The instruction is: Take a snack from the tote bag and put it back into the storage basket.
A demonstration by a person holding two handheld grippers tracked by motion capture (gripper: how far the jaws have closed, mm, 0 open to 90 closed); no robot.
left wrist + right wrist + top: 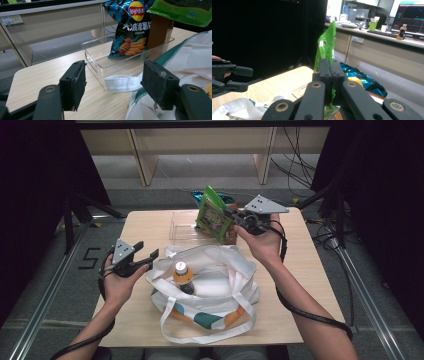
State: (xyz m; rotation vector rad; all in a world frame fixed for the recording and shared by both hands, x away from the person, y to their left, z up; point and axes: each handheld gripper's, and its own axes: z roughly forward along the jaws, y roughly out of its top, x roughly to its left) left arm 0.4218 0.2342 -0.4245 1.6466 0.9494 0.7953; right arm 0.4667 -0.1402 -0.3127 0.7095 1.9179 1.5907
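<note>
The glossy green foil snack packet (213, 214) hangs above the clear plastic tray (181, 231) at twelve o'clock on the counter (310, 270), pinched at its edge by the right gripper (231, 214), jaws closed tight on it. At six o'clock sits the white cloth tote bag (210, 285) with an orange-capped bottle (182, 275) inside. At nine o'clock the left gripper (147, 250) stands wide, empty, beside the bag's rim. The slick foil might slip, or the limp rim may fold shut.

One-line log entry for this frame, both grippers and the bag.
right gripper: shut on green snack bag, held above clear tray | left gripper: open, at rim of tote bag | bottle: upright in tote bag
</note>
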